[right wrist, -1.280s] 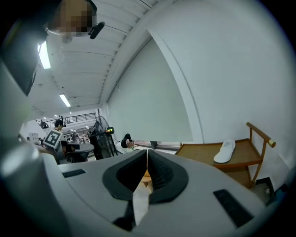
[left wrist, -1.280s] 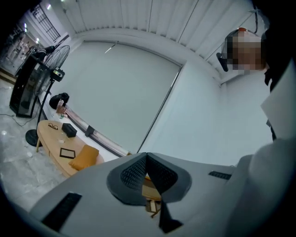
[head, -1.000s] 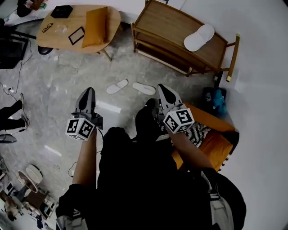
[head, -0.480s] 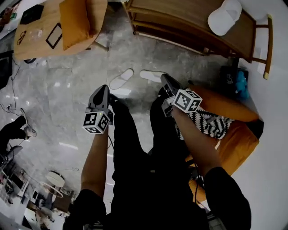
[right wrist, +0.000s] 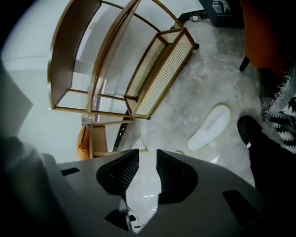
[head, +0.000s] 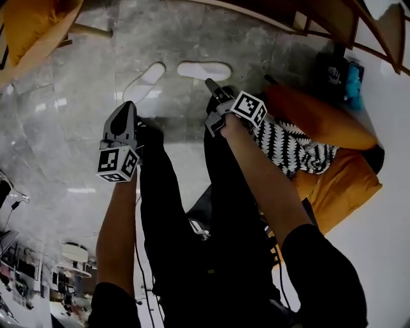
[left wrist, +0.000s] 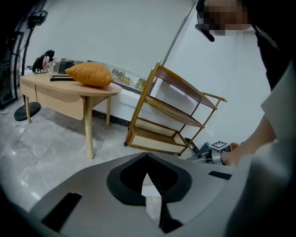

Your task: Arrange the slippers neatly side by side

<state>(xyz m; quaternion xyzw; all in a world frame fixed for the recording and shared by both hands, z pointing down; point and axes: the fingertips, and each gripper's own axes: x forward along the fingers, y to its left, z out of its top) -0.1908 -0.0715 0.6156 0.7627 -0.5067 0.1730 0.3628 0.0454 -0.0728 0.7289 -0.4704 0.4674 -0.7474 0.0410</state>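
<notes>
On the floor (head: 83, 128): left slipper (head: 144, 82) slanted, right slipper (head: 204, 70) crosswise, close but apart. Nearer, left tongs (head: 126, 107) pressed together, empty. Right tongs (head: 209, 83) beside right slipper, just opening, nothing between. Wooden rack (head: 320, 13) far, orange cushion (head: 320, 118) right.

Grey marble floor (head: 70, 134). Two white slippers, apart and out of line: left slipper (head: 144, 82) angled, right slipper (head: 204, 70) lying crosswise. Left gripper (head: 123, 107) points toward the angled one. Right gripper (head: 210, 84) has its tip just below the crosswise one; its jaws have just been opening, with nothing between them. An orange cushion (head: 320, 118) and a black-and-white cushion (head: 291, 148) lie at right. A wooden rack (head: 333, 19) stands at the top.
</notes>
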